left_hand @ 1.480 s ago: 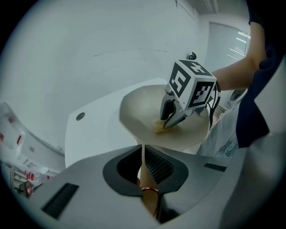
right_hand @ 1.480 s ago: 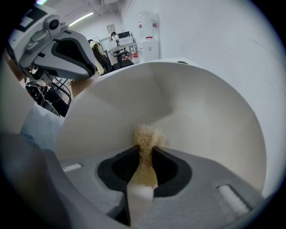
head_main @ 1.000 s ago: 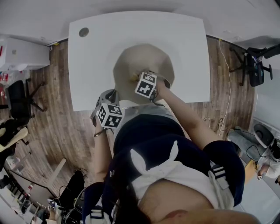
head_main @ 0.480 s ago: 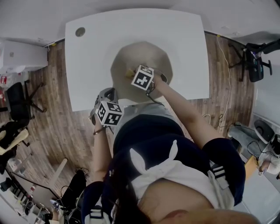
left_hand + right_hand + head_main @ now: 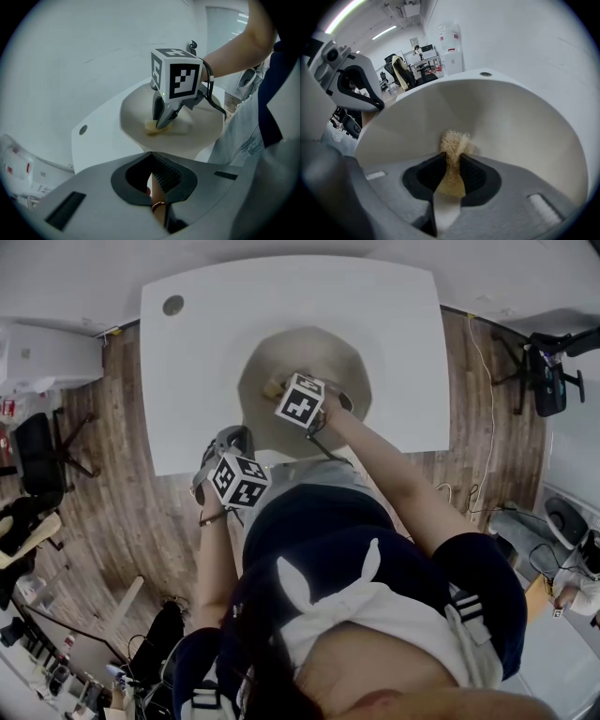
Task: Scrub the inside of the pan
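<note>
scrub pad down in the pan, other tool on the handle

the big beige pan sits mid tabletop, toward the near edge. the right tool has its jaws partly closed, pinching a frayed yellowish scrub pad whose tip rests on the pan's inside floor, a bit left of centre. the left tool is at the pan's near-left by the tabletop's near edge, jaws squeezed almost together on a thin pale strip with a copper ring, looks like the pan's handle.
</note>
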`<action>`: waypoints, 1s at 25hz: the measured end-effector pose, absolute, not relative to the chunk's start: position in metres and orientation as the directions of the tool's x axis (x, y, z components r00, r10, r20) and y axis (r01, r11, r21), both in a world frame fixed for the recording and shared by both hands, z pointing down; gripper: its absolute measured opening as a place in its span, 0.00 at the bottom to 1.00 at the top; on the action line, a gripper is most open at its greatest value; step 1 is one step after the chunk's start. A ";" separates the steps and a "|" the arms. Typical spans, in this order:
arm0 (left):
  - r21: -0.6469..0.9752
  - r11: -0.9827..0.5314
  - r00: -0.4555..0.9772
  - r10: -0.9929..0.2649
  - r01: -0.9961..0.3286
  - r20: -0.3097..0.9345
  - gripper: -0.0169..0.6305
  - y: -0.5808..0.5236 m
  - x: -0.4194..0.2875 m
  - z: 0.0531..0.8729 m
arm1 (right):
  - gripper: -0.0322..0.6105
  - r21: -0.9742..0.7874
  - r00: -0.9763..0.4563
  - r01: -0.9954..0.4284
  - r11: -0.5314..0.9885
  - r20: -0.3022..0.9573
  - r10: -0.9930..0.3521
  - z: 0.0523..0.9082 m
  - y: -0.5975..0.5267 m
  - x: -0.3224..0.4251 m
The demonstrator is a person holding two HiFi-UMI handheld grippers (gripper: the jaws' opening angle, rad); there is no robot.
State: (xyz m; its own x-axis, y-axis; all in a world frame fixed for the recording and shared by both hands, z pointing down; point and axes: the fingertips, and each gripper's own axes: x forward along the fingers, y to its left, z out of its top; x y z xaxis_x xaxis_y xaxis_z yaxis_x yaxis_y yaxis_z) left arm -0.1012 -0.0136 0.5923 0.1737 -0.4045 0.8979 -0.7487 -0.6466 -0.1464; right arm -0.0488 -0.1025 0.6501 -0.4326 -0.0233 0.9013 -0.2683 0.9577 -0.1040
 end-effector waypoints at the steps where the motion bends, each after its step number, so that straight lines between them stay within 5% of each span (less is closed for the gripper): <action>1: -0.151 -0.652 0.170 -0.402 -0.743 0.900 0.03 -0.013 -0.101 0.592 | 0.19 -0.106 -0.435 -0.275 0.956 0.900 -0.025 0.650 -0.104 -0.049; 25: -0.157 -0.672 0.165 -0.389 -0.723 0.906 0.03 -0.014 -0.095 0.594 | 0.19 -0.013 -0.373 -0.487 0.873 0.907 -0.194 0.651 -0.157 -0.029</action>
